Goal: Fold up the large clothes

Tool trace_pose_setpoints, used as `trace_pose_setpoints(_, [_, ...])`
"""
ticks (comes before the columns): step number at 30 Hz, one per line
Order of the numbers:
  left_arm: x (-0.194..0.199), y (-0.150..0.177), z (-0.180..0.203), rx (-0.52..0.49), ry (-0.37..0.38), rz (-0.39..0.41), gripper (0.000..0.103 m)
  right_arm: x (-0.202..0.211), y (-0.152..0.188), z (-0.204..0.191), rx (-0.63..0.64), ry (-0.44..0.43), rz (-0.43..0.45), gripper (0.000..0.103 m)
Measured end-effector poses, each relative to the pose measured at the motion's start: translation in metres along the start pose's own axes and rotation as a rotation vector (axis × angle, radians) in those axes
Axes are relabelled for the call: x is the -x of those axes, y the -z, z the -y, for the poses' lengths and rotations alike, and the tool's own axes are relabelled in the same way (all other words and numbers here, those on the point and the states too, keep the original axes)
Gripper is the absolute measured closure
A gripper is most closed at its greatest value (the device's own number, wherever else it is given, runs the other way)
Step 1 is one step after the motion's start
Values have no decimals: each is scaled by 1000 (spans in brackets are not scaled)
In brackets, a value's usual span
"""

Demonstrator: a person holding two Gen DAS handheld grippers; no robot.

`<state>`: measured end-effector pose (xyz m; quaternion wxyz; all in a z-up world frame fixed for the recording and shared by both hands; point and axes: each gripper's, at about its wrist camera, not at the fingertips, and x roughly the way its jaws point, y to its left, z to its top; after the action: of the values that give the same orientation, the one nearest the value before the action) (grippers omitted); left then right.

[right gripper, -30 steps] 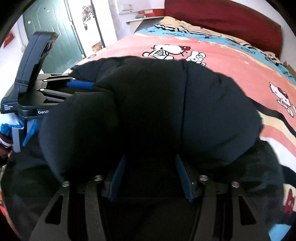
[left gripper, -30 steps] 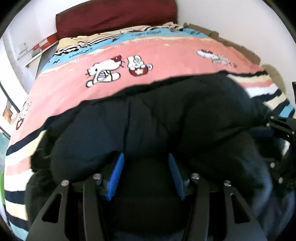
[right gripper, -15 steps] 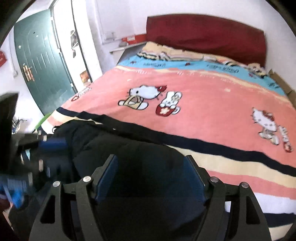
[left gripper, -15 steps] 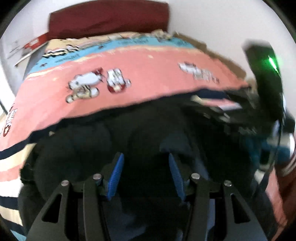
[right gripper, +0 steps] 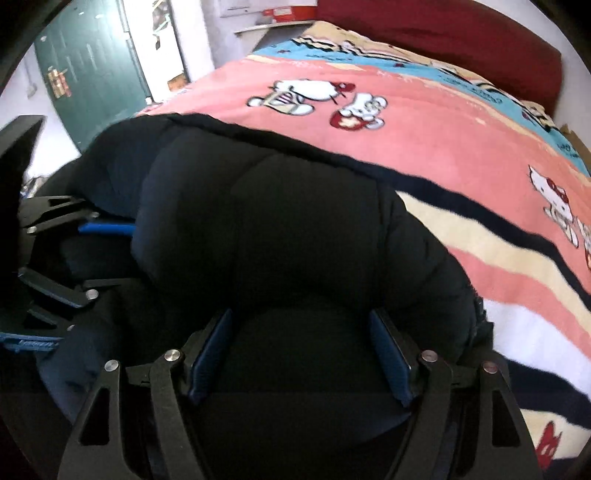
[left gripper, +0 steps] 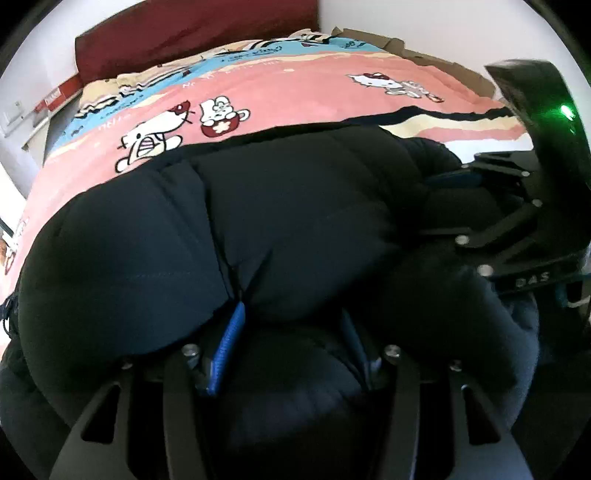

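Both my left gripper (left gripper: 291, 347) and right gripper (right gripper: 299, 350) clenched the puffy black jacket (left gripper: 277, 221); soft, bulky, likely slippery, best gripped at seams.

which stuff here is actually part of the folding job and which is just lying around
Part of the job:
- black puffy jacket
- left gripper, fabric bunched between its fingers
- right gripper, fabric between its fingers
- cartoon blanket it lies on

Just lying about:
- dark red headboard
- green door
- red box on the shelf
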<state>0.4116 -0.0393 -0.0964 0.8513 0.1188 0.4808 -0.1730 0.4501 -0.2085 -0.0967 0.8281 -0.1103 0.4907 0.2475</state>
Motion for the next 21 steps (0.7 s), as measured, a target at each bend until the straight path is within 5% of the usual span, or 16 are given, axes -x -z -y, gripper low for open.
trace_pose_setpoints(6, [3,-3,-1,5,-22,-1,53,-16,-9,-1,-35,48,-5,29])
trace_pose_setpoints(10, [40,-3,-17,54,48,61,52,9,-14,0,-80,25,-7,29])
trace_pose_setpoints(14, [70,-8,-48,129,46,130,52,48,-19,-7,-81,-32,91,29])
trace_pose_setpoints(18, [58,-5,-64,146,-19,88,52,51,-16,-20,-78,-120,101,29])
trace_pose_setpoints(21, [40,7,-60,139,-19,64,52,30,-3,-34,-29,-107,21,29])
